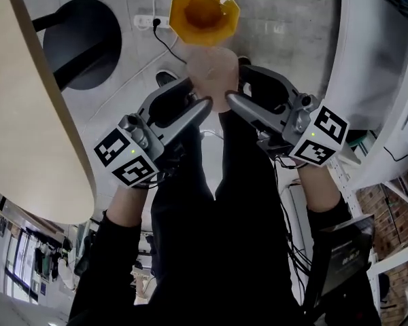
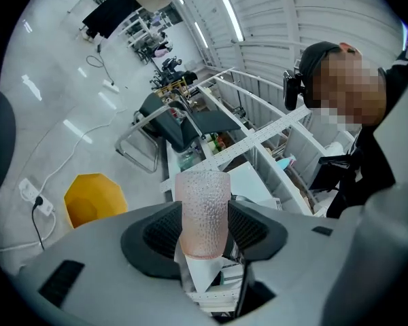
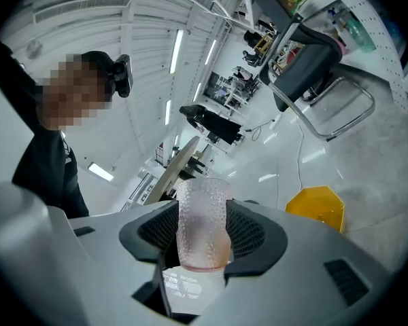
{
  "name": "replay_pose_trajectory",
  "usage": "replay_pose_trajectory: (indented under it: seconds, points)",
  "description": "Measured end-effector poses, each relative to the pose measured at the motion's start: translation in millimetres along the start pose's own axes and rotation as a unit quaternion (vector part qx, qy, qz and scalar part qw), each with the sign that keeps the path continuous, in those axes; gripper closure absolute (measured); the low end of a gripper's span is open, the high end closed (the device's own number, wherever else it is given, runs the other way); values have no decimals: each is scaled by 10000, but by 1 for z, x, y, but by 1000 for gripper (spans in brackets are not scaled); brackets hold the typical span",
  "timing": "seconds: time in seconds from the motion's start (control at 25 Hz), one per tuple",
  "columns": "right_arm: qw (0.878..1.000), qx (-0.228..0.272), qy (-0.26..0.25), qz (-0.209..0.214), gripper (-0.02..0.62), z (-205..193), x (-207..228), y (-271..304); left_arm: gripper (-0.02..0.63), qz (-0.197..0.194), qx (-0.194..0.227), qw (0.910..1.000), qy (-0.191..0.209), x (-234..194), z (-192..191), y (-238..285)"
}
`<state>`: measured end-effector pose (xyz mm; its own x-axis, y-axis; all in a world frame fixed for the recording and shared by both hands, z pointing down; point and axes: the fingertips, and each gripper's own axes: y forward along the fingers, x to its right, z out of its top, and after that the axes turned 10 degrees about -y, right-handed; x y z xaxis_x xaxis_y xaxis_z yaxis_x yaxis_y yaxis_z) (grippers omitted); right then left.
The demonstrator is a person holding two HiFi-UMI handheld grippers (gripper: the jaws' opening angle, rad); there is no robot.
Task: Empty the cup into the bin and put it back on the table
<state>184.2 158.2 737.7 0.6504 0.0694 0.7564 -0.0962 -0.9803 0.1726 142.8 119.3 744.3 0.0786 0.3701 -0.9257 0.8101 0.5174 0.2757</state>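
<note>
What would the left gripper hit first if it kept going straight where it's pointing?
Probably the right gripper: in the head view both point in at the pink cup they squeeze together. The left gripper aims beside the yellow bin, not into it, though depth is unclear.

The dimpled cup [image 1: 213, 73] is pale pink, the bin [image 1: 226, 3] yellow.

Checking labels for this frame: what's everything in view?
cup: one, translucent pink, clamped between both tools, centre
bin: one, yellow, on the floor beyond the cup
power strip: one, white, on the floor beside the bin
table: one, beige top, far left
shelving: one unit, white, person's right side
left tool: one, grey, shut on the cup
right tool: one, grey, shut on the cup
legs: two, black trousers, centre
</note>
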Motion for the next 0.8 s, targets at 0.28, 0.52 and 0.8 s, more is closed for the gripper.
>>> replay_pose_trajectory:
  seconds: [0.28, 0.52, 0.8]
  points:
    - [9993, -138, 353, -71, 374, -26, 18, 6, 380, 69, -15, 9994, -347, -29, -13, 1]
    - [9977, -287, 593, -133, 374, -43, 30, 14, 380, 124, -83, 9983, -568, -49, -19, 0]
    - [9960, -343, 798, -227, 374, -53, 40, 17, 382, 139, -70, 9960, -885, -63, -24, 1]
